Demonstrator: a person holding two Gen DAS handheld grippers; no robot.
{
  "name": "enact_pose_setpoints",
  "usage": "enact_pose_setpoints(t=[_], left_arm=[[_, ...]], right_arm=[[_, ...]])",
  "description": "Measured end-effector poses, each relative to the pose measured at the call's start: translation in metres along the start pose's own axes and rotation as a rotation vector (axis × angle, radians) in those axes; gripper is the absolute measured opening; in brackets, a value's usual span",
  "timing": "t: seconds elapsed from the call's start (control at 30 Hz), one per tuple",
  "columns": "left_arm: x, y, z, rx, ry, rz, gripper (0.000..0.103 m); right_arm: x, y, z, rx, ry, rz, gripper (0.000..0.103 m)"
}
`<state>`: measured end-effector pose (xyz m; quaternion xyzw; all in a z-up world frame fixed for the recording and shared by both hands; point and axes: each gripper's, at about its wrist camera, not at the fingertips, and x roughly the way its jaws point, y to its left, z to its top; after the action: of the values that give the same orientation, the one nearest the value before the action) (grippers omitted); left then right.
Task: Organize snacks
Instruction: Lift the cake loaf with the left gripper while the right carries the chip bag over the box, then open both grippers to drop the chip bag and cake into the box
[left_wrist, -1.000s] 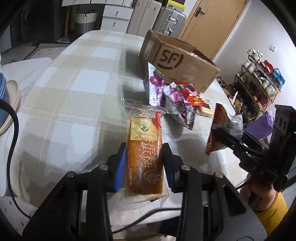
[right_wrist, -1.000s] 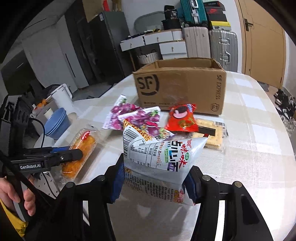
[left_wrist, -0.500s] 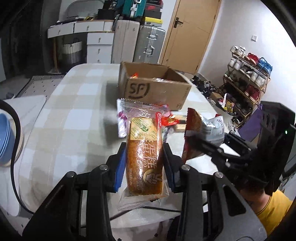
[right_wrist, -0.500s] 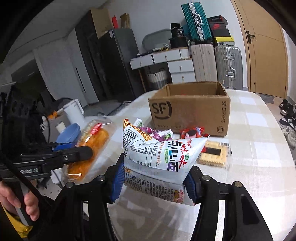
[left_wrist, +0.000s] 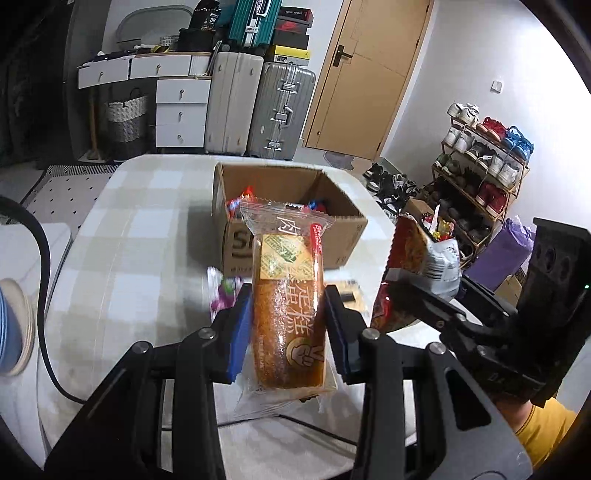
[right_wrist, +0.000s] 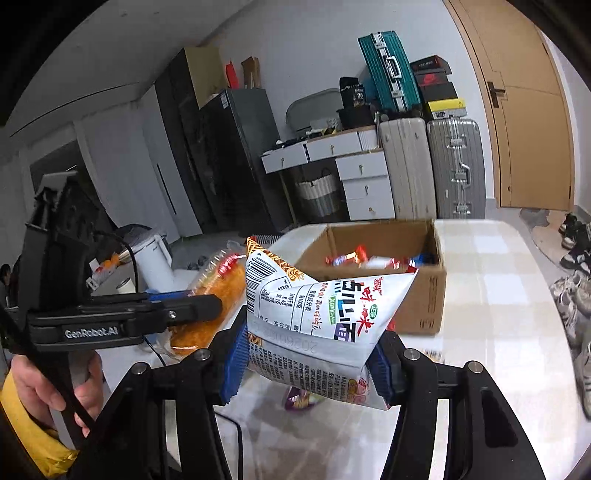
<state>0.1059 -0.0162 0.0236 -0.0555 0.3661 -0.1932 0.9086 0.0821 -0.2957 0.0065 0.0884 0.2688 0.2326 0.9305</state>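
A checked desk (left_wrist: 122, 236) fills the lower half of both views, with an open cardboard box (left_wrist: 343, 225) standing toward its far end and already holding a few bright wrappers. Behind it, well apart from the work, stand suitcases, a white set of drawers and a wooden door; a shoe rack (left_wrist: 484, 162) sits off to the right. Two snacks are held up in the air on the near side of the box: the left gripper (left_wrist: 288, 321) has its fingers clamped on the sides of a wrapped cake (left_wrist: 288, 295), held upright, while the right gripper (right_wrist: 306, 354) pinches a white snack bag (right_wrist: 325, 314) across its lower half. The step in hand appears to be carrying both packs to the box; the next move would call for bringing each over the open top and letting go, one at a time, since the two grippers hang close beside each other. A few loose packets, partly hidden and blurred, lie on the desk between the grippers and the box, apparently waiting their turn.
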Motion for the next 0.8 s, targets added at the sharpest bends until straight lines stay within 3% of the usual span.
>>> enact_pose_setpoints(t=[0.23, 0.53, 0.8], left_arm=[[0.029, 0.002, 0.053, 0.017, 0.008, -0.003, 0.034], [0.098, 0.021, 0.127, -0.008, 0.061, -0.004, 0.034], [0.172, 0.043, 0.163, -0.033, 0.118, -0.019, 0.034]], right_arm=[[0.018, -0.011, 0.047, -0.009, -0.018, -0.036, 0.057], [0.063, -0.036, 0.100, 0.004, -0.002, -0.123, 0.057], [0.111, -0.066, 0.117, -0.008, 0.054, -0.177, 0.057]])
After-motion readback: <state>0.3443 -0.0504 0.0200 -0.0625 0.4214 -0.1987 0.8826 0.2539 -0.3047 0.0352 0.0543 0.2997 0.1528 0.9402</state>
